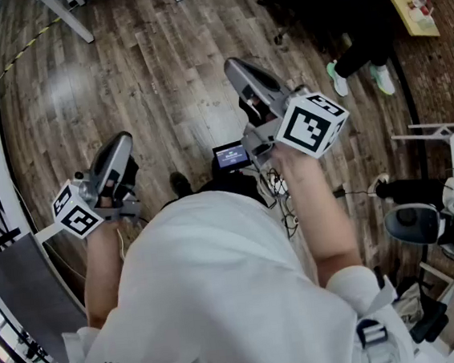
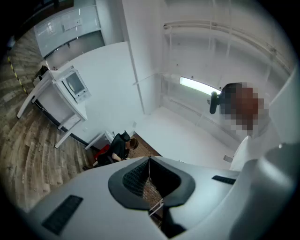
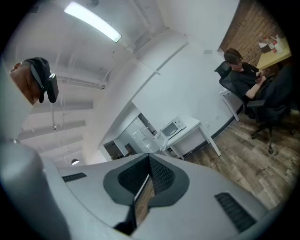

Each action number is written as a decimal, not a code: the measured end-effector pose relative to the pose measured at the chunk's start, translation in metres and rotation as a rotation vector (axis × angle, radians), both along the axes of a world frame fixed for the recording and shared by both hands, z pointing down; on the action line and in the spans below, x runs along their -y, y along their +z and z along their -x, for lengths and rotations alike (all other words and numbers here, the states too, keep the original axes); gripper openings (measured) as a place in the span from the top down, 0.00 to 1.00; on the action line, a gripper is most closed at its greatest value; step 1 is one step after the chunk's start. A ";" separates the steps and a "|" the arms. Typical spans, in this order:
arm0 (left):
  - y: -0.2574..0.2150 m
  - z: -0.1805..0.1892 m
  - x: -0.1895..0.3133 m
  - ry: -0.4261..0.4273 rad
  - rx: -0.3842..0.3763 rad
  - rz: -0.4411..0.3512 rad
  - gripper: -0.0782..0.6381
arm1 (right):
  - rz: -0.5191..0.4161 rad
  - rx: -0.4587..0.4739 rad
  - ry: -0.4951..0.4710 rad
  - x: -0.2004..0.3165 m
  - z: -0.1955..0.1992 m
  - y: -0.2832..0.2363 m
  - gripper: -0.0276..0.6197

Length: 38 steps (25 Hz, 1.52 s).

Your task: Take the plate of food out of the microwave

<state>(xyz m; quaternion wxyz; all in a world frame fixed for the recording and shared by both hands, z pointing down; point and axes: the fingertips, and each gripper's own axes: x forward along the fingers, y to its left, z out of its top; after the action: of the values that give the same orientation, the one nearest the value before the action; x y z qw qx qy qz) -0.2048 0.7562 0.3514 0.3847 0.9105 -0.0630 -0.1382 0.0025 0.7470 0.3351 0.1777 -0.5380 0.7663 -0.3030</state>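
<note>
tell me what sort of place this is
Likely an open office or lab workroom: wood-plank floor, a microwave on a white table, and a person seated in an office chair by a brick wall.

A white counter (image 3: 190,132) stands on the wood-plank floor (image 3: 243,159), well ahead of the right gripper (image 3: 149,158) and slightly to its right. One white microwave (image 3: 171,127) sits directly on the counter top. The legs rest on the floor.
</note>
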 end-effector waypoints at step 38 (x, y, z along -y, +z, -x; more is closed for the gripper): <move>0.005 -0.022 0.007 0.000 0.055 -0.028 0.88 | -0.044 -0.504 -0.261 0.012 0.044 0.005 0.88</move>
<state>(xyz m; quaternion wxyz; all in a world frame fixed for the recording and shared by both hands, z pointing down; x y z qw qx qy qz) -0.1824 0.7492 0.3566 0.3699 0.9193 -0.0716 -0.1139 -0.0410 0.7352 0.3399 -0.0473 -0.4890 0.8556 -0.1631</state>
